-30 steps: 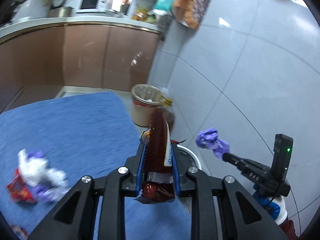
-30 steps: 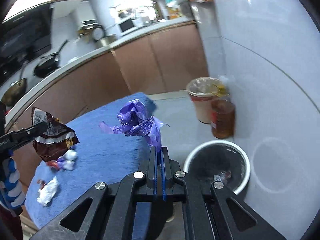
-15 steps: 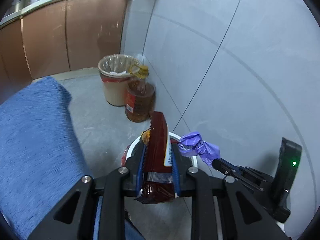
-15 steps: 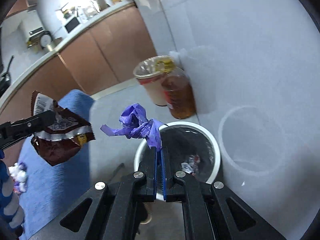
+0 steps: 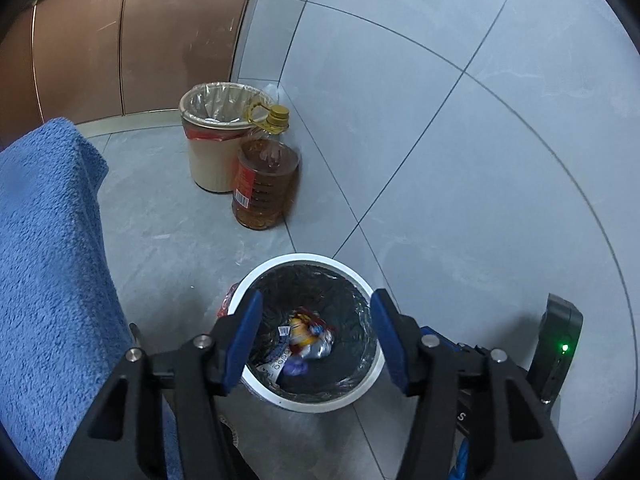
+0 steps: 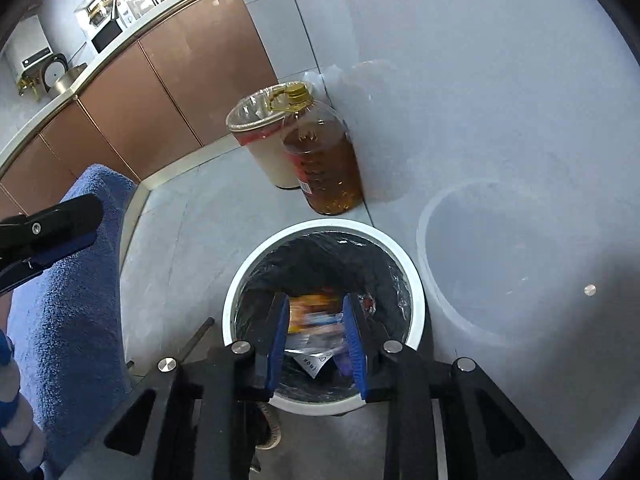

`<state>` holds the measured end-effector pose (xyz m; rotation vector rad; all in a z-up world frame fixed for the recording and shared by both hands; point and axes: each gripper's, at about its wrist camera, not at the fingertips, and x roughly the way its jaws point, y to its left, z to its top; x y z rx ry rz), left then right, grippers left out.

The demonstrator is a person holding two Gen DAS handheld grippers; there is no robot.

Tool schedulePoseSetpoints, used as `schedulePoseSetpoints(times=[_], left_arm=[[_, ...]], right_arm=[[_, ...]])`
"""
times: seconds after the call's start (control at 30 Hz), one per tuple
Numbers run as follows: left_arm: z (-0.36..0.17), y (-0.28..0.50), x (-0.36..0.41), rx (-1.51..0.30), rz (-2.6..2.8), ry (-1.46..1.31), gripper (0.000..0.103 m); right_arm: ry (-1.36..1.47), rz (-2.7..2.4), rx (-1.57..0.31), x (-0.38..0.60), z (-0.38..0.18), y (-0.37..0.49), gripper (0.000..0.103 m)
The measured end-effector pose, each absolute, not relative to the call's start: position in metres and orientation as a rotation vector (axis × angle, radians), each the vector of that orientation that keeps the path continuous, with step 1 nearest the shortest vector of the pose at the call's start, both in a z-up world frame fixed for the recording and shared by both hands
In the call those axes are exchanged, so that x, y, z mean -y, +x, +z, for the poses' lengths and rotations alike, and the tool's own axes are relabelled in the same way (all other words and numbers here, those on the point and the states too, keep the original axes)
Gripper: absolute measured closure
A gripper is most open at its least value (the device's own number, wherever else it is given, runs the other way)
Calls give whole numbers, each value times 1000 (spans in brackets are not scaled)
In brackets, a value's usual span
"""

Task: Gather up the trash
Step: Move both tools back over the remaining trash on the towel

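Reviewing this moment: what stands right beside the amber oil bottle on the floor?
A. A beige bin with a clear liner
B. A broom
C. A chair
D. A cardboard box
A: the beige bin, lined with a clear bag, stands right against the oil bottle by the wall.

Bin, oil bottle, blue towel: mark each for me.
Bin [image 5: 308, 259]: left wrist view, far white rim.
Oil bottle [image 5: 266, 184]: left wrist view, middle of amber body.
Blue towel [image 5: 48, 248]: left wrist view, middle of draped cloth.
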<state>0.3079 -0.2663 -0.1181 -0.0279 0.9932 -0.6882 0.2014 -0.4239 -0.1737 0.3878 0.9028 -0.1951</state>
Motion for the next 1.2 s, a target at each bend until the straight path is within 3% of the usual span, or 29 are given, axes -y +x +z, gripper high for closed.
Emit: schedulePoseSetpoints(times=[0.23, 0.37, 0.87, 1.2], left_arm=[[-88, 288, 241, -935, -675, -54, 49], [-64, 270, 219, -876, -653, -68, 49], [17, 181, 113, -690, -560, -61, 49], [39, 136, 32, -614, -449, -99, 49]], right_arm=[[369, -173, -853, 413, -144, 195, 76], [348, -147, -806, 398, -117, 188, 67], [238, 28, -608, 311, 0, 145, 65], [167, 157, -524, 252, 51, 117, 64]])
